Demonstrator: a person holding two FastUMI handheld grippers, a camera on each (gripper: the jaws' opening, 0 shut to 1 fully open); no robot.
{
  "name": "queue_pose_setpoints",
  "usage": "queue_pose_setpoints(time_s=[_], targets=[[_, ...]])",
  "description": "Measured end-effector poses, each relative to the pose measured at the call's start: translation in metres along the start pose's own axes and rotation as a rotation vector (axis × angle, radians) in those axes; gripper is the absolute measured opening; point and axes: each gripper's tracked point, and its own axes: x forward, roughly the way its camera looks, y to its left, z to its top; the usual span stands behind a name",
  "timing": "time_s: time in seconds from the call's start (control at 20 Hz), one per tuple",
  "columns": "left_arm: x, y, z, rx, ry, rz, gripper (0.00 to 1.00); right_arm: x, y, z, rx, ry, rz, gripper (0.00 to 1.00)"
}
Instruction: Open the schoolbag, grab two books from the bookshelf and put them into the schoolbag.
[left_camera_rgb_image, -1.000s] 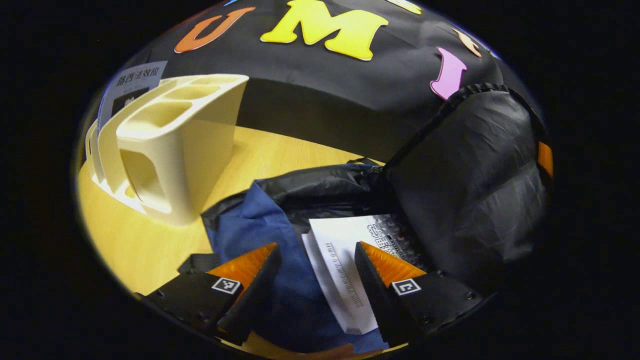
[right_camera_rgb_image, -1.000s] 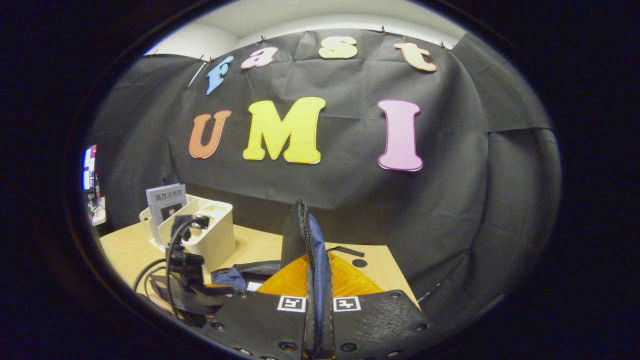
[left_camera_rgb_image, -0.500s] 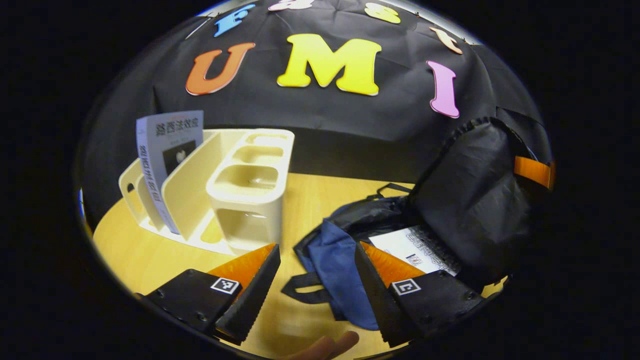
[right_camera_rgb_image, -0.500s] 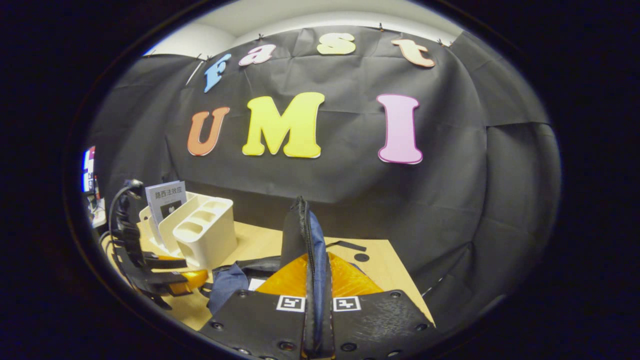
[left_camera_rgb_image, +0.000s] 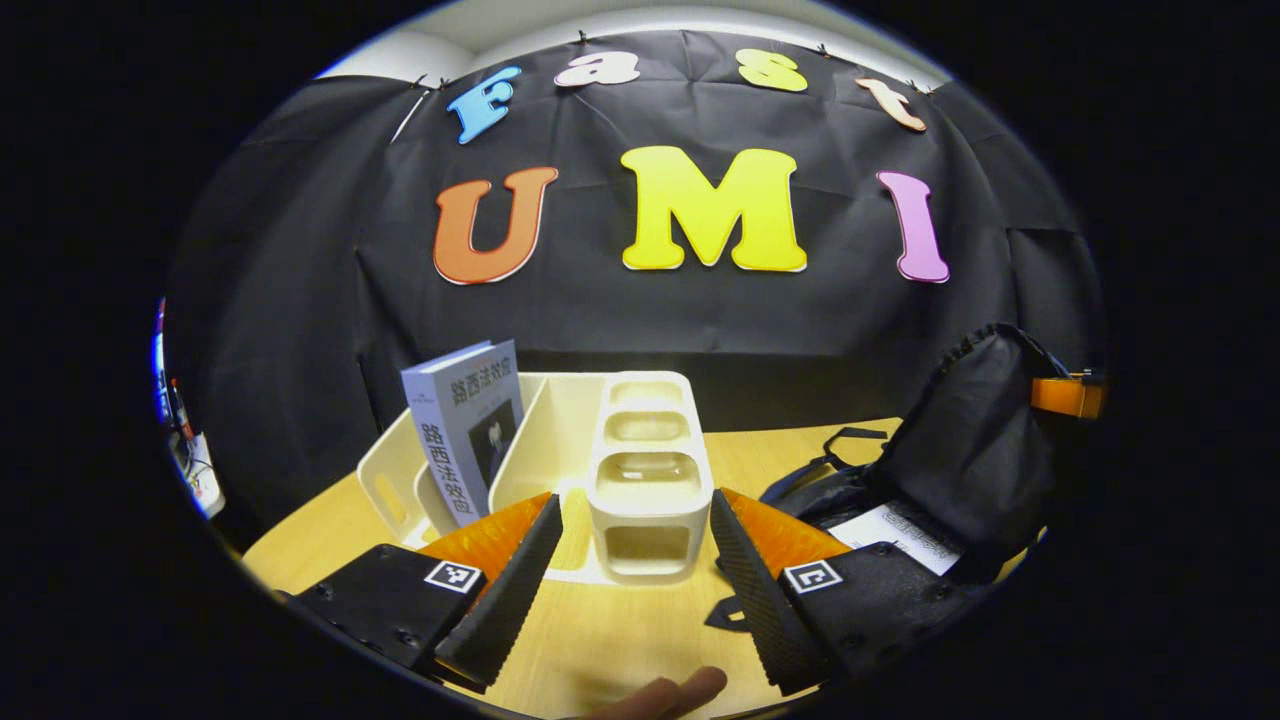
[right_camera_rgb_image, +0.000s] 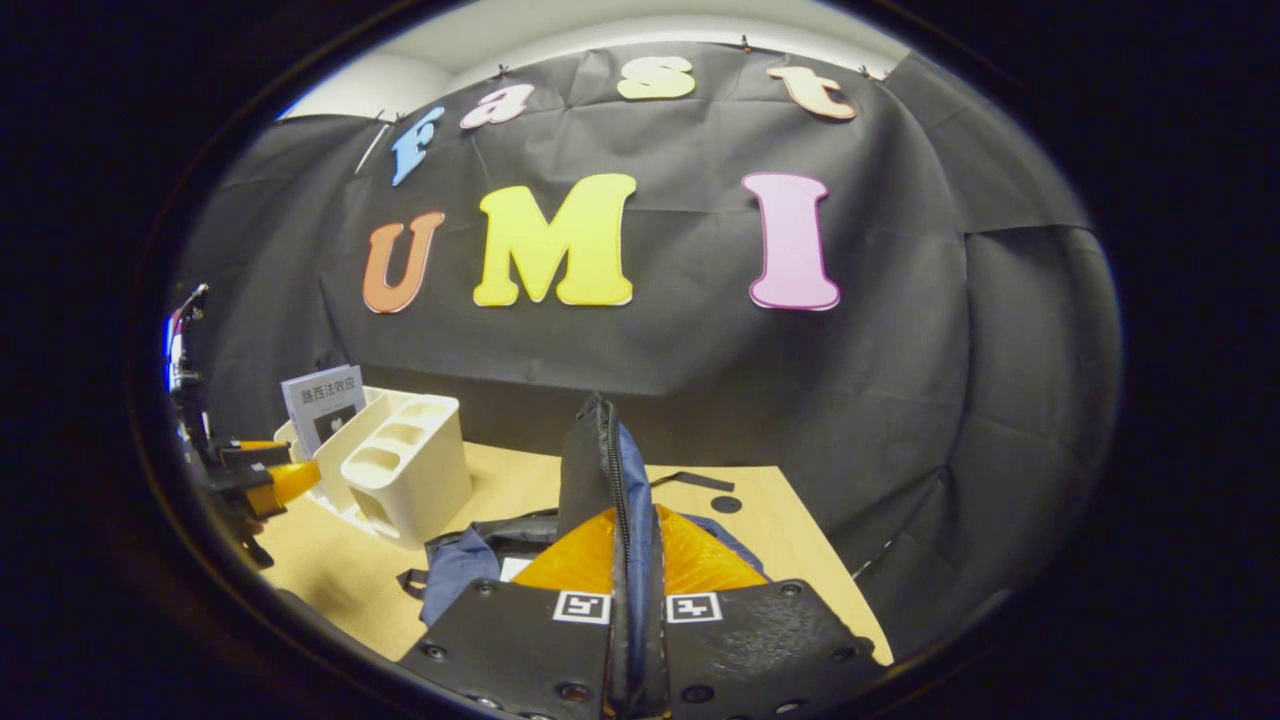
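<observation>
Now, in the left gripper view, a grey book (left_camera_rgb_image: 465, 425) stands up in a slot on the left side of the cream bookshelf (left_camera_rgb_image: 648, 470). It leans a little against the slot's wall. The bookshelf sits on the yellow wooden table (left_camera_rgb_image: 620, 640). Three small cups run along the shelf's near end, one behind the other.

The left gripper (left_camera_rgb_image: 635, 545) is wide open and holds nothing. Its two fingers reach out on each side of the shelf's near end, and I cannot tell if they touch it. A fingertip of the person's hand (left_camera_rgb_image: 670, 692) peeks in at the bottom edge.

To the right lies the schoolbag (left_camera_rgb_image: 965, 460), black with a blue lining. Its flap is lifted up, so the bag is open. A white book (left_camera_rgb_image: 895, 522) lies flat inside the opening, partly hidden behind the gripper's right finger. It looks like a book cover, though most of it is covered.

In the right gripper view, the left gripper (right_camera_rgb_image: 262, 478) shows far off at the left edge, just beside the bookshelf (right_camera_rgb_image: 400, 470) with the grey book (right_camera_rgb_image: 322, 402) in it. The right gripper (right_camera_rgb_image: 632, 560) is closed tight, with both fingers pinching the zipper edge of the schoolbag's flap (right_camera_rgb_image: 610, 470) and holding it upright. The rest of the schoolbag (right_camera_rgb_image: 455, 570) lies low on the table (right_camera_rgb_image: 790, 540).
</observation>
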Motion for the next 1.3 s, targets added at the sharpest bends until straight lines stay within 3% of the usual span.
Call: queue_pose_setpoints(time_s=[0.2, 0.5, 0.75, 1.1, 1.3], targets=[[0.006, 0.036, 0.025, -0.01, -0.011, 0.039, 0.93, -0.006, 0.007, 0.002, 0.023, -0.012, 0.033, 0.06], [0.032, 0.09, 0.08, -0.006, -0.044, 0.086, 0.93, -0.008, 0.001, -0.001, 0.003, -0.039, 0.018, 0.06], [0.069, 0.133, 0.118, 0.093, -0.056, 0.151, 0.93, -0.007, -0.003, -0.002, -0.009, -0.053, 0.0, 0.06], [0.126, 0.149, 0.108, 0.21, -0.006, 0.146, 0.9, -0.003, 0.006, -0.001, -0.054, -0.041, -0.012, 0.08], [0.151, 0.167, 0.083, 0.143, 0.111, 0.142, 0.89, -0.001, 0.013, 0.0, -0.074, -0.031, -0.019, 0.06]])
